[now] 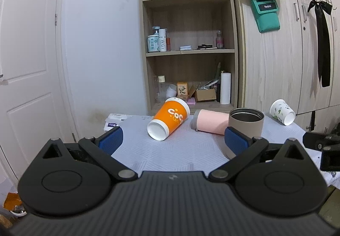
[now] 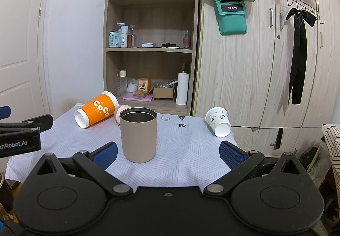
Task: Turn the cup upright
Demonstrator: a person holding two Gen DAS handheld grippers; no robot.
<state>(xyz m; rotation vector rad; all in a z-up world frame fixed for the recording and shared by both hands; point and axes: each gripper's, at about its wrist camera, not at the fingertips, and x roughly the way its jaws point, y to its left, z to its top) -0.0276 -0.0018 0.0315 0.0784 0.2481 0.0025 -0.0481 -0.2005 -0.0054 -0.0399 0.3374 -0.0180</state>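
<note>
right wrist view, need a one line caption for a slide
Open right gripper faces an upright taupe tumbler; orange cup, pink cup and floral paper cup lie tipped on the table.

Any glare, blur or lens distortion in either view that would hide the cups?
Left wrist view: sharp, even light, fisheye bends the door; orange cup clear. Right wrist view: equally sharp, cabinet bowed; taupe cup casts only a soft shadow, no glare.

I see a wooden shelf unit (image 2: 148, 49) behind the tabletop (image 2: 184, 151), bottles (image 2: 122, 37) on its middle shelf, a white roll (image 2: 182, 88) below. A teal pouch (image 2: 231, 17) and black ribbon (image 2: 298, 53) hang on the wardrobe (image 2: 244, 78).
</note>
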